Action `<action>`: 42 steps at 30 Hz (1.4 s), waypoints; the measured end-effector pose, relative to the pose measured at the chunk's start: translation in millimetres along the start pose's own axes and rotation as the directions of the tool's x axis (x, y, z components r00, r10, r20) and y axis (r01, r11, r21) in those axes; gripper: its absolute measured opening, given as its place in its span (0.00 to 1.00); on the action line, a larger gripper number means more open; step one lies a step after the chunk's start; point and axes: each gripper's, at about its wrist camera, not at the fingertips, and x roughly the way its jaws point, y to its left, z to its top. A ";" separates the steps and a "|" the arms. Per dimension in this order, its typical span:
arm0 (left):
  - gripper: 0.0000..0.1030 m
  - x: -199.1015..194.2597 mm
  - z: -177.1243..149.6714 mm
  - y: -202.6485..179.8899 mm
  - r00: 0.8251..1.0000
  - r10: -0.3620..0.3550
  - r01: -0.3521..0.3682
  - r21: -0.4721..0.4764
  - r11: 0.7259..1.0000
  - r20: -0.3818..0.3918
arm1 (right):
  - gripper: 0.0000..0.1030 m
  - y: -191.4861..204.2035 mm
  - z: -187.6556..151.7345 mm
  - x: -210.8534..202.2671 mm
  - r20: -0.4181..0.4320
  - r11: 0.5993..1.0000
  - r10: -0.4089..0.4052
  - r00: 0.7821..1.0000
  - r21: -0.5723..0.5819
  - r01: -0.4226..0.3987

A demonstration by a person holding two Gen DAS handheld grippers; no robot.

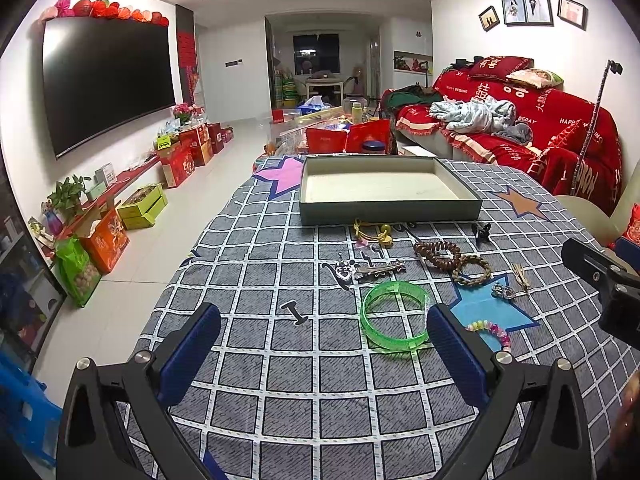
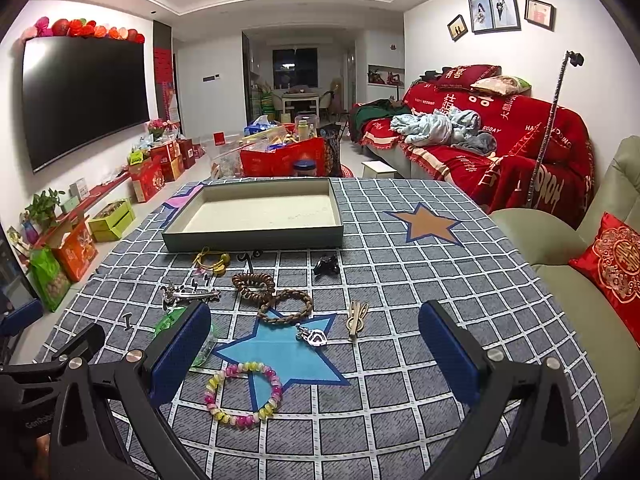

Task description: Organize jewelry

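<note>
Right claw gapes wide, empty, beaded bracelet lying between its fingers.

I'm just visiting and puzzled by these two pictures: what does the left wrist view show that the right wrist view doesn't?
Only the left wrist view shows the whole green plastic bangle; the right view hides most of it behind a finger.

Only the right wrist view shows the whole multicoloured spiral hair tie and the red embroidered cushion.

Both show the empty grey tray, the brown beaded bracelet, the braided bracelet, and an open hand-held gripper: left, right.
</note>
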 end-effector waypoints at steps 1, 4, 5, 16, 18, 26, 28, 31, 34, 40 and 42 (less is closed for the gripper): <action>1.00 -0.2 0.6 0.0 1.000 0.001 -0.001 -0.001 1.000 0.000 | 1.00 0.1 0.4 -0.1 0.000 1.000 0.000 1.000 -0.001 0.000; 1.00 -0.1 0.7 0.0 1.000 0.001 -0.001 -0.002 1.000 -0.001 | 1.00 -0.7 -0.5 -0.2 0.000 1.000 -0.002 1.000 0.001 0.002; 1.00 -0.2 0.7 -0.1 1.000 0.001 -0.001 -0.003 1.000 -0.002 | 1.00 -0.7 -0.5 -0.2 0.000 1.000 -0.002 1.000 0.001 0.002; 1.00 0.1 0.1 -2.2 1.000 0.000 0.000 0.000 1.000 -0.003 | 1.00 -2.1 -0.4 -0.5 -0.001 1.000 0.000 1.000 0.003 0.000; 1.00 0.2 -0.4 -2.8 1.000 0.001 -0.001 0.000 1.000 -0.003 | 1.00 -2.1 -0.8 -0.5 0.000 1.000 -0.002 1.000 0.002 0.002; 1.00 0.0 0.2 -2.4 1.000 0.001 -0.001 0.000 1.000 -0.003 | 1.00 -2.2 -0.4 -0.6 0.000 1.000 -0.002 1.000 0.003 0.002; 1.00 0.0 0.2 -2.5 1.000 0.002 -0.002 0.000 1.000 -0.004 | 1.00 -2.2 -0.4 -0.6 0.000 1.000 -0.003 1.000 0.003 0.003; 1.00 0.5 -0.3 -3.9 1.000 0.001 -0.001 0.000 1.000 -0.005 | 1.00 -2.1 -0.4 -0.5 0.000 1.000 -0.003 1.000 0.003 0.003; 1.00 0.5 0.1 -3.4 1.000 0.001 -0.001 0.001 1.000 -0.004 | 1.00 -2.2 -0.4 -0.6 -0.001 1.000 -0.002 1.000 0.004 0.002; 1.00 0.5 -0.2 -3.7 1.000 0.001 -0.001 0.000 1.000 -0.006 | 1.00 -2.1 -0.5 -0.5 -0.002 1.000 -0.003 1.000 0.003 0.003; 1.00 0.3 -1.2 -4.5 1.000 0.000 0.000 -0.001 1.000 -0.008 | 1.00 -2.0 -0.5 -0.5 -0.002 1.000 -0.003 1.000 0.003 0.003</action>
